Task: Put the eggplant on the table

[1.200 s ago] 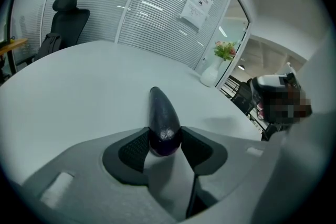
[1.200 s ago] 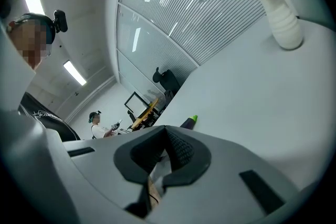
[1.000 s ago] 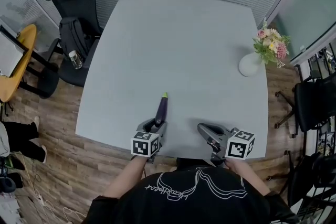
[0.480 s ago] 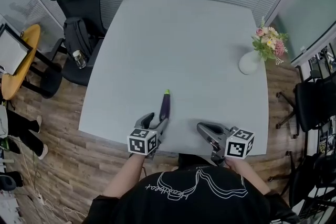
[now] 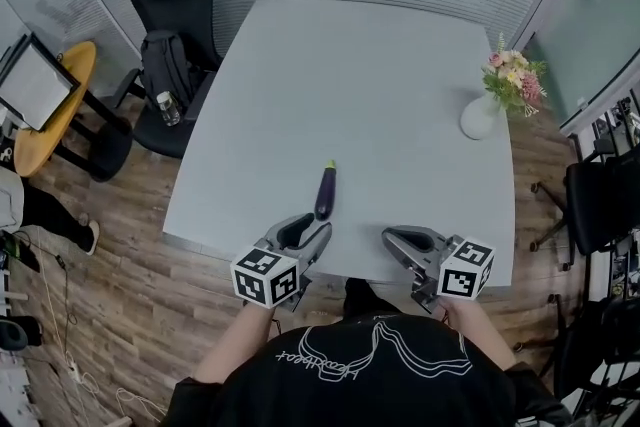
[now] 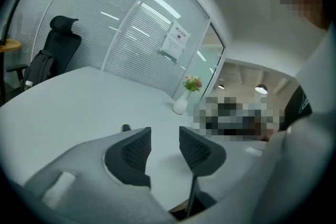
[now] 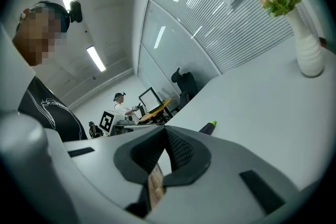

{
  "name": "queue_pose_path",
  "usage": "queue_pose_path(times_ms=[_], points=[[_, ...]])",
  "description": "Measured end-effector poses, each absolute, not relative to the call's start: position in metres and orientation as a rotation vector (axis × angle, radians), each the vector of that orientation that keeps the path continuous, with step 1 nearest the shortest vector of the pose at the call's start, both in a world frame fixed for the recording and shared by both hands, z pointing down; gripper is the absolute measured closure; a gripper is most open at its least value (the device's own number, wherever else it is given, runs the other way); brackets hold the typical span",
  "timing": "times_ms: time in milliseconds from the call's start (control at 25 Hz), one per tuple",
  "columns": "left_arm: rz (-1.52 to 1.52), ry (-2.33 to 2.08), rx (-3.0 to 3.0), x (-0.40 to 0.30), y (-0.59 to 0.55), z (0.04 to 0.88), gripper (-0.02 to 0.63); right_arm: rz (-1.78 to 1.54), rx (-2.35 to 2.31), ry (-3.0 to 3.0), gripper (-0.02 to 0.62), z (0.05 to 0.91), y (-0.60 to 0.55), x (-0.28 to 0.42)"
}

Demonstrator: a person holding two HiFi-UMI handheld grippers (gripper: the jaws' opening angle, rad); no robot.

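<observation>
The left claw [image 5: 308, 231] hangs just behind the one eggplant [image 5: 325, 194] without touching it, its two jaws apart and closing on nothing. The right claw [image 5: 388, 237], off to the eggplant's right, has its jaws together and holds nothing. The eggplant lies flat on the desk [image 5: 380, 65]. One flower vase [image 5: 482, 115] stands well beyond the eggplant, to its right.
</observation>
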State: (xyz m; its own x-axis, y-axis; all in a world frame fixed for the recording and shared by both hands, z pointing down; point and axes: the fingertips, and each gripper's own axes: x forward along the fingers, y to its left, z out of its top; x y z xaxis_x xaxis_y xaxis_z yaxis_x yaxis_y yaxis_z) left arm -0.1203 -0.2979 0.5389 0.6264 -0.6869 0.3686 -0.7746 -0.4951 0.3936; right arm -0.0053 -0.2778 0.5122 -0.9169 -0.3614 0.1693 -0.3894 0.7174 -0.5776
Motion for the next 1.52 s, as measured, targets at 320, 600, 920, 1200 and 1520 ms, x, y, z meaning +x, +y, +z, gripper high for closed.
queue_pose_path(times_ms=[320, 600, 920, 1200, 1520], points=[[0.121, -1.069, 2.403, -0.108, -0.253, 0.483, 0.56, 0.89, 0.575, -2.953, 0.586, 0.488, -0.248, -0.006], [0.062, -1.021, 2.426, -0.098, -0.231, 0.463, 0.588, 0.811, 0.585, -2.972, 0.588, 0.478, -0.233, -0.007], [0.079, -1.016, 2.452, -0.092, -0.219, 0.457, 0.589, 0.733, 0.623, -2.945, 0.588, 0.478, -0.225, -0.004], [0.087, -1.029, 2.448, -0.091, -0.213, 0.46, 0.589, 0.743, 0.632, -2.943, 0.588, 0.48, -0.22, -0.003], [0.109, -1.043, 2.45, -0.085, -0.212, 0.463, 0.591, 0.755, 0.637, -2.949, 0.588, 0.482, -0.216, 0.004]])
